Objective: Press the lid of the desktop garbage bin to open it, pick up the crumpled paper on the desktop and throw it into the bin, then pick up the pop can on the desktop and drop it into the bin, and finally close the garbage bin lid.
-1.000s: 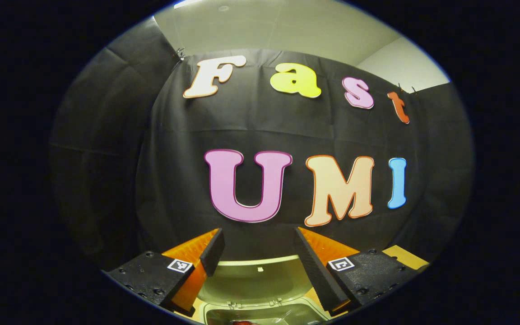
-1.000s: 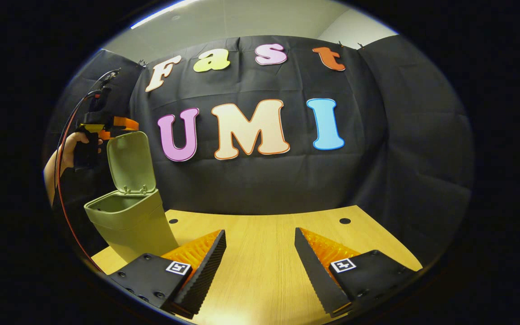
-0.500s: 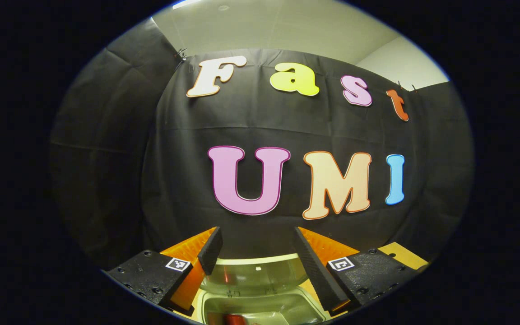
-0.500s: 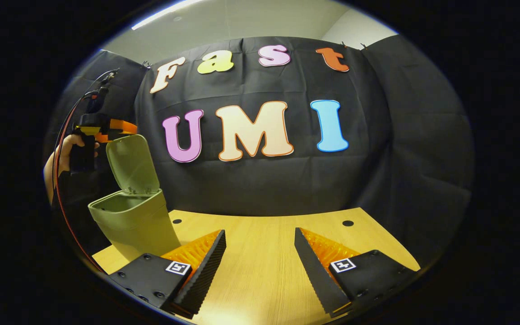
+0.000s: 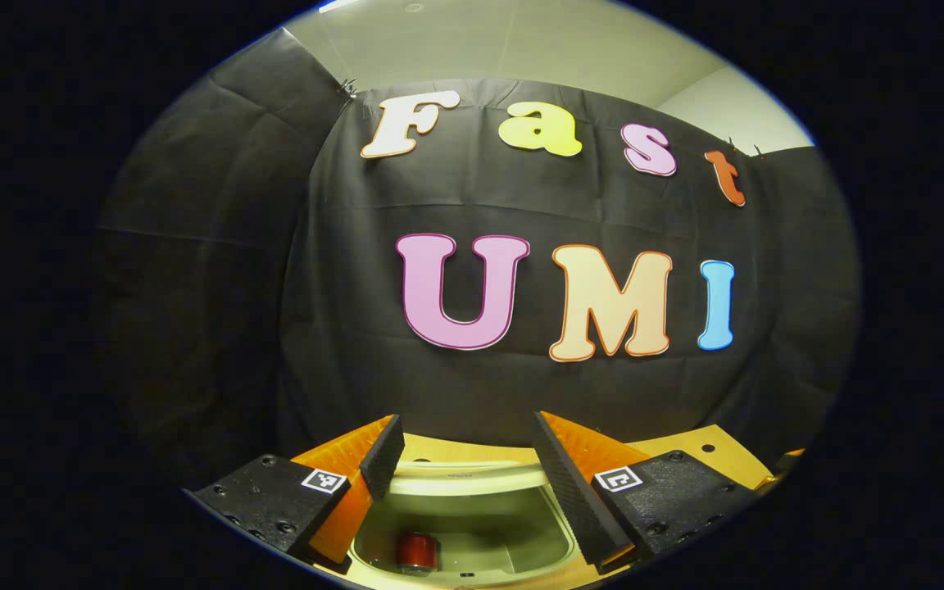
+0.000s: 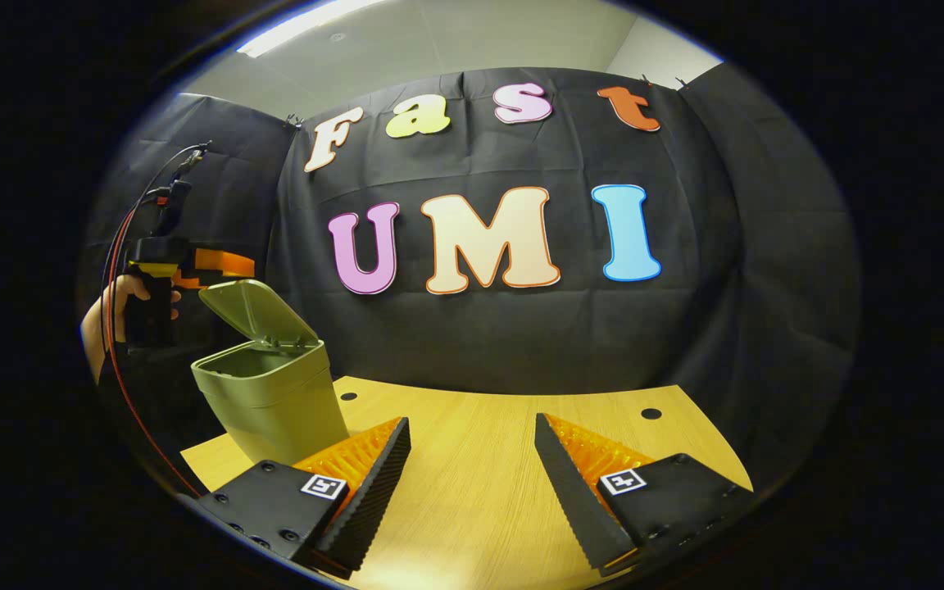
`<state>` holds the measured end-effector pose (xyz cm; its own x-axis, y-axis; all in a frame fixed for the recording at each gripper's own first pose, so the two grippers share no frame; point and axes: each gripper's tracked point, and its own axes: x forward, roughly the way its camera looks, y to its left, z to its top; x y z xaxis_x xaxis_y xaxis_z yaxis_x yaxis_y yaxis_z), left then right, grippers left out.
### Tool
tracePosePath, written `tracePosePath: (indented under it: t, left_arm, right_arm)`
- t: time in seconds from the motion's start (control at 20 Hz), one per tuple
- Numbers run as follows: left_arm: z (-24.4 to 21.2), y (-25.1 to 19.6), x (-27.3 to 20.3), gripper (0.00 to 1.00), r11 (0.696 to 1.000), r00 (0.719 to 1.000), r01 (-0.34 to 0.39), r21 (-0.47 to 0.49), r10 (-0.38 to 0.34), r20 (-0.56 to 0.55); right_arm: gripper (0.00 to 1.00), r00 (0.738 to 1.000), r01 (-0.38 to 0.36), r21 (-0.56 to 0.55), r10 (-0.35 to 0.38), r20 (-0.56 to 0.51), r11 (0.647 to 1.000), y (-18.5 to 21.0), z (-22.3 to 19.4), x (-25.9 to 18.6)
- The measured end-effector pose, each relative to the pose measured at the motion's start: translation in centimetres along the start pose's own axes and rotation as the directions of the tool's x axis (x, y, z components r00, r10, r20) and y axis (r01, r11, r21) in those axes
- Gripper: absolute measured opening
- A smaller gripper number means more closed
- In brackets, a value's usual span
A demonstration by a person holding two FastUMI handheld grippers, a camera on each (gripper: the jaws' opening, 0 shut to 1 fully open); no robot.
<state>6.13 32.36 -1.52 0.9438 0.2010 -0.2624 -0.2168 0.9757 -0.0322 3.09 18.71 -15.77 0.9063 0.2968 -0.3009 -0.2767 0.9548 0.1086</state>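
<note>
Left gripper: jaws spread, nothing between them. Directly below and between the jaws, the green garbage bin, seen from above; its lid lies as a pale band just ahead of the fingertips, partly lowered. Pop can, red, lies inside the bin, toward the left finger.

Right gripper: jaws spread, empty, above the wooden desktop. Far left of the jaws: a hand holding the other gripper just above the tilted lid. Bin stands just beyond the left finger. Crumpled paper: cannot tell.
</note>
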Motion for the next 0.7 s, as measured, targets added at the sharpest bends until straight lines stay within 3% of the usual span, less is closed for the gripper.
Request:
tracePosePath:
  t: [0.35, 0.7]
  left_arm:
    - [-3.3, -0.9, -3.2, 0.94, 1.000, 0.999, -0.024, -0.013, 0.023, -0.050]
    - [-9.7, -0.7, -4.9, 0.95, 0.999, 0.986, -0.049, -0.005, 0.047, -0.158]
  right_arm:
    - [0.96, 0.999, -0.049, -0.014, 0.049, -0.014, 0.999, 0.5, -0.5, -1.4]
    - [0.96, 0.996, -0.082, -0.016, 0.082, -0.030, 0.996, 1.5, -0.8, -1.2]
